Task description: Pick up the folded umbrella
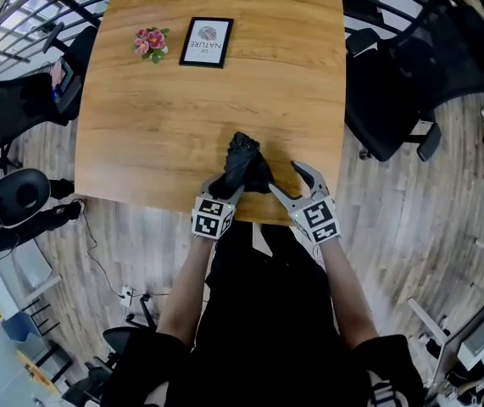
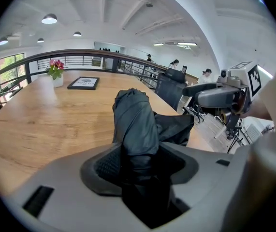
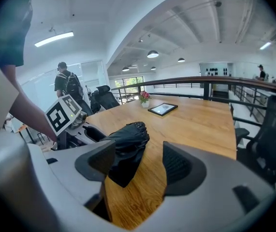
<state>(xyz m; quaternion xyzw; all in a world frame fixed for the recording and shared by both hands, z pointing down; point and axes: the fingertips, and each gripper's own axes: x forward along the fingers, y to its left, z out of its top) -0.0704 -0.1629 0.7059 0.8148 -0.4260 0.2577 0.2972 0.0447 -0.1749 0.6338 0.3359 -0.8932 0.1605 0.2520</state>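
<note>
The folded black umbrella [image 1: 243,161] lies lengthwise between the jaws of my left gripper [image 1: 230,185], near the front edge of the wooden table [image 1: 157,134]. In the left gripper view the umbrella [image 2: 134,122] fills the gap between both pads and its loose fabric hangs to the right. The far end is tilted up off the wood. My right gripper [image 1: 286,179] stands open just to the right, with nothing between its pads. The right gripper view shows the umbrella [image 3: 127,140] left of the right gripper [image 3: 138,164], beside the left pad and apart from it.
A framed print [image 1: 206,41] and a small pot of pink flowers [image 1: 151,42] stand at the table's far side. Black office chairs stand at the right [image 1: 398,83] and at the left [image 1: 21,104]. The table's front edge is right under both grippers.
</note>
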